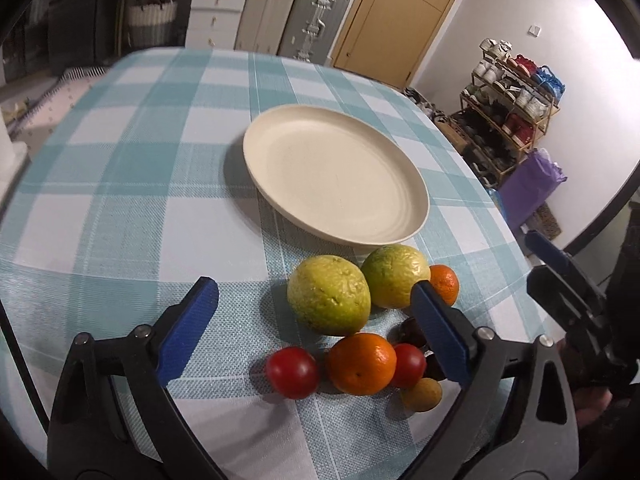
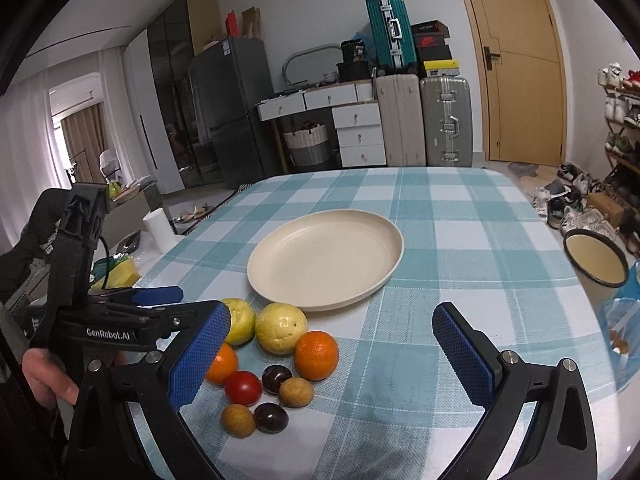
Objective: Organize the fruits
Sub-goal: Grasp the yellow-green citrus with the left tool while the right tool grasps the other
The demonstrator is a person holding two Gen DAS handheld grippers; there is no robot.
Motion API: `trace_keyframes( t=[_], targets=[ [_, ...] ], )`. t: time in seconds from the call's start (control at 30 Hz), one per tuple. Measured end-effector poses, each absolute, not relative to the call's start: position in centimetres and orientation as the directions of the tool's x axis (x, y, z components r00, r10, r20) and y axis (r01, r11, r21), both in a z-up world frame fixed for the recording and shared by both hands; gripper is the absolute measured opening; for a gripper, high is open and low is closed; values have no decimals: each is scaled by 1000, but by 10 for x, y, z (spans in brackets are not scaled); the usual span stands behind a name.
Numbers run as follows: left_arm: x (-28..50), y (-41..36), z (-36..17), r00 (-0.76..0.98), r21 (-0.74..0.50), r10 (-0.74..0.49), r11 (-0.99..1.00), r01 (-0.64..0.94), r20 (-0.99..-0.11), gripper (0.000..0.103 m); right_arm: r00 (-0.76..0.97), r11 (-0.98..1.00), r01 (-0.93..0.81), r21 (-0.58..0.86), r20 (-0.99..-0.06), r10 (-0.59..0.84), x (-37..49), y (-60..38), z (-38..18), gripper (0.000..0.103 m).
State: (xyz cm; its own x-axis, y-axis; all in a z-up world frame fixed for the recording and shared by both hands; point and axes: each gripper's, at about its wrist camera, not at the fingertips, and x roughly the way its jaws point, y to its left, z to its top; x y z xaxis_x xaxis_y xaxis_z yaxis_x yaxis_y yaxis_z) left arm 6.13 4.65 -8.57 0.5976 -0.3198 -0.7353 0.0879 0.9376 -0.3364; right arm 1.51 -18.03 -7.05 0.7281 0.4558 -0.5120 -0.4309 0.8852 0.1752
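Observation:
An empty cream plate (image 1: 320, 136) (image 2: 384, 236) sits mid-table. In front of it lies a fruit cluster: two yellow-green citrus (image 1: 328, 294) (image 2: 281, 328), two oranges (image 1: 362, 364) (image 2: 316, 355), red tomatoes (image 1: 292, 372) (image 2: 243, 388), dark plums (image 2: 276, 378) and small tan fruits (image 2: 296, 392). My left gripper (image 1: 316, 336) is open, its jaws either side of the near citrus and orange, touching nothing. My right gripper (image 2: 332, 354) is open and empty, hovering just right of the cluster. The left gripper also shows in the right wrist view (image 2: 156, 296).
The table has a teal checked cloth (image 1: 120, 160). A dark-rimmed bowl (image 2: 596, 260) and a blue bag (image 2: 624, 320) sit at the right edge. Suitcases, drawers, a door and a shoe rack (image 1: 516, 104) stand beyond the table.

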Motion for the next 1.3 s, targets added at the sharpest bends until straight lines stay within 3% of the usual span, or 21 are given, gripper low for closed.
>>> trace_keyframes(
  t=[0.13, 0.37, 0.97, 1.3],
  targets=[
    [72, 55, -100, 547, -421, -401, 902, 96, -734, 81, 709, 879, -437, 190, -528, 467, 26, -179, -78, 103],
    [95, 64, -120, 468, -560, -546, 819, 124, -695, 47, 684, 875, -434, 213, -555, 474, 43, -180, -90, 103],
    [118, 76, -130, 443, -635, -626, 758, 150, -642, 46, 601, 832, -503, 236, -596, 532, 56, -158, -97, 103],
    [111, 92, -123, 462, -675, -654, 723, 149, -599, 46, 520, 831, -515, 210, -694, 498, 75, -127, -105, 103]
  ],
)
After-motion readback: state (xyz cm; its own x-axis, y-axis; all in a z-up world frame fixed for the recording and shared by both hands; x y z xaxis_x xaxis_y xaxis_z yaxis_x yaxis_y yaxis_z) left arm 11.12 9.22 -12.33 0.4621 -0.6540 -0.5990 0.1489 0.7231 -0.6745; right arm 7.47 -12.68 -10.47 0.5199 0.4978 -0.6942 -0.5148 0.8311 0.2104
